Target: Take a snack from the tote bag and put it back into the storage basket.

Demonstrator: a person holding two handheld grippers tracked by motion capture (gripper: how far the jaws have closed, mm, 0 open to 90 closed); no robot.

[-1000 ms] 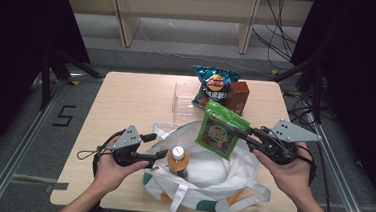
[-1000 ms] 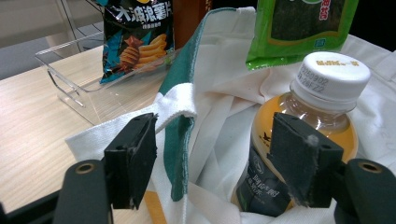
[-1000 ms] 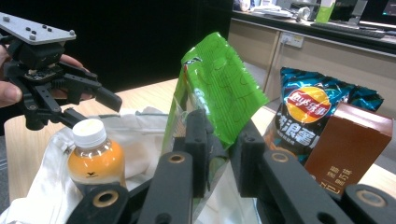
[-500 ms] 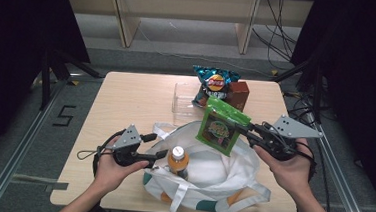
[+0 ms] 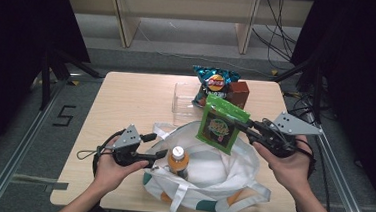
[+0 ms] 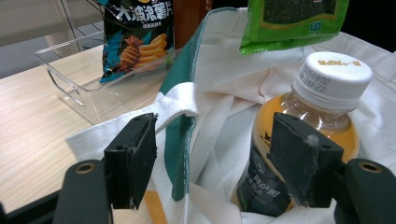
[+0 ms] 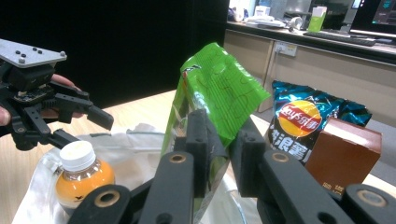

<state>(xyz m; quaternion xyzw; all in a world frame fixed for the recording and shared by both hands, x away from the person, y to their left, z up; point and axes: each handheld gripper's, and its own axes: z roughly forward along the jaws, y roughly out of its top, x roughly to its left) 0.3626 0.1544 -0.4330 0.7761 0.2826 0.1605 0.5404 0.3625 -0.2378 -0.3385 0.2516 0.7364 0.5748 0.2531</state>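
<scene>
A white tote bag with green trim lies open at the table's near edge. An orange drink bottle with a white cap stands inside it. My left gripper is open at the bag's left rim. In the left gripper view, the bag's rim lies between the wide jaws of this gripper, and the bottle stands behind the right jaw. My right gripper is shut on a green snack packet, held upright above the bag's mouth. The right gripper view shows these jaws pinching the packet.
Behind the bag stand a blue chips bag, a brown box and a clear plastic tray. The wooden table has bare room at the left and back left. Dark stands and cables flank the table.
</scene>
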